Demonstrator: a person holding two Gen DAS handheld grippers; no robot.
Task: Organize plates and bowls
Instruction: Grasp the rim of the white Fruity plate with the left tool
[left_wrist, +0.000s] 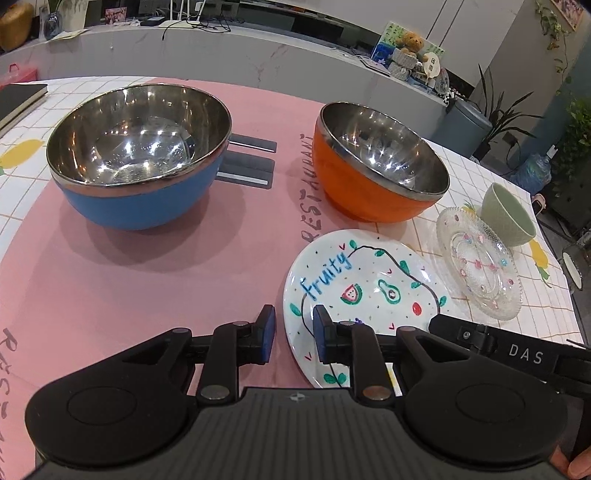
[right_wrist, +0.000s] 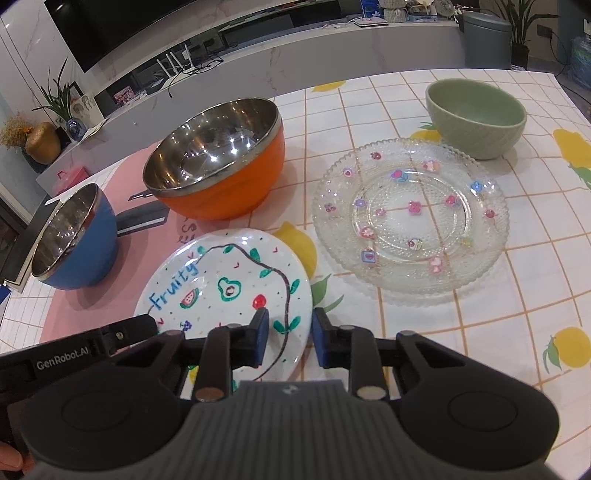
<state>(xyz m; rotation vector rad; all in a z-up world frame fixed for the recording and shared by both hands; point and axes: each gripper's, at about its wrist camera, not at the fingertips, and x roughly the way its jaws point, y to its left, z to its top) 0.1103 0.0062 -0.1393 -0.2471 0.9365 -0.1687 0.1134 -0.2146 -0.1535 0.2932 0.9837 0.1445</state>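
A blue steel-lined bowl (left_wrist: 136, 158) (right_wrist: 72, 240) and an orange one (left_wrist: 380, 166) (right_wrist: 218, 166) stand on a pink mat (left_wrist: 166, 280). A white "Fruity" plate (left_wrist: 365, 295) (right_wrist: 225, 291) lies in front of the orange bowl. A clear glass plate (left_wrist: 480, 266) (right_wrist: 410, 214) and a green bowl (left_wrist: 508, 214) (right_wrist: 476, 114) lie to its right. My left gripper (left_wrist: 293, 338) is open, straddling the white plate's left rim. My right gripper (right_wrist: 290, 339) is open, straddling its right rim. Neither holds anything.
Two dark flat bars (left_wrist: 251, 158) lie on the mat between the blue and orange bowls. A black book (left_wrist: 18, 99) lies at the far left. The checked tablecloth (right_wrist: 480, 332) has lemon prints. The table's right edge (left_wrist: 576, 302) is close to the glass plate.
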